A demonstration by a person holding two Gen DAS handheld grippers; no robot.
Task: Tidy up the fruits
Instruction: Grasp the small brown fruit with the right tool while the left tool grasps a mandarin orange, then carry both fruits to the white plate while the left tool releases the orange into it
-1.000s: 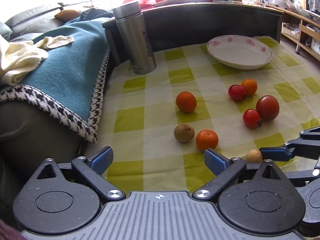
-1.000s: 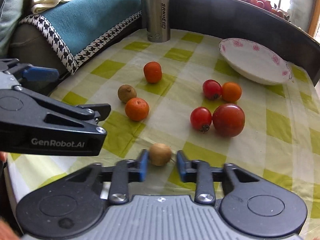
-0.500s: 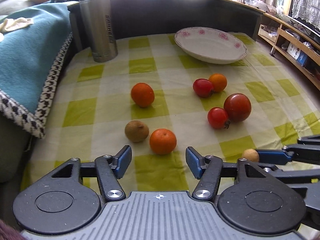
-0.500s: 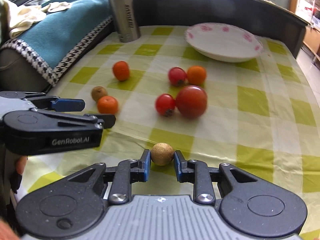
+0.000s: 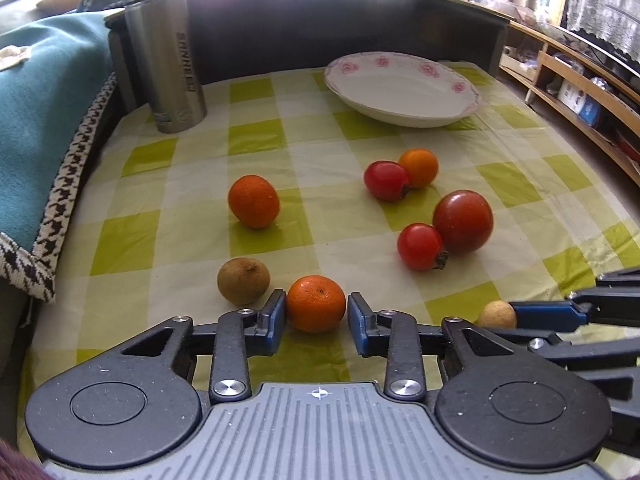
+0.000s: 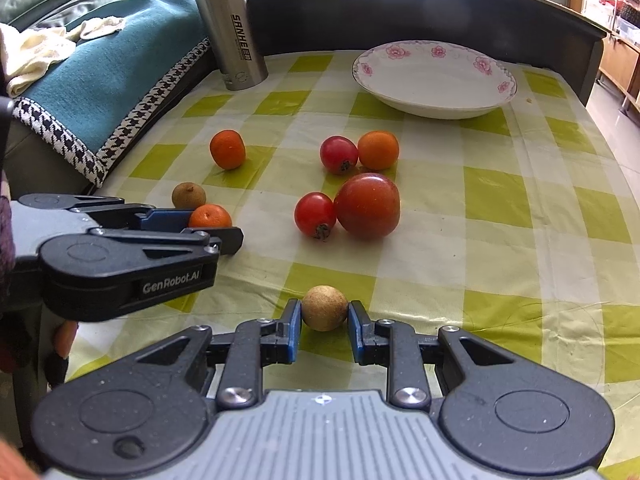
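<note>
Straddling a small orange mandarin (image 5: pixel 316 303), the left gripper (image 5: pixel 317 320) has its blue pads close on either side, a thin gap visible at the right pad, so it looks parted and not yet clamped. The right gripper (image 6: pixel 324 322) brackets a pale tan longan (image 6: pixel 324 307) the same way, with slivers of daylight at both pads; whether it grips is unclear. Both fruits sit on the checked cloth (image 5: pixel 256 140), well apart from the flowered plate (image 6: pixel 434 80), which is empty. The risk, as I judge it, is a round fruit squirting forward out of an off-centre squeeze, or the left pad nudging the brown fruit (image 5: pixel 243 281) just beside it. Only the right wrist view shows the left gripper from outside, with fingertips of the person's hand beneath it; only the left wrist view shows the shelving off the right edge.
</note>
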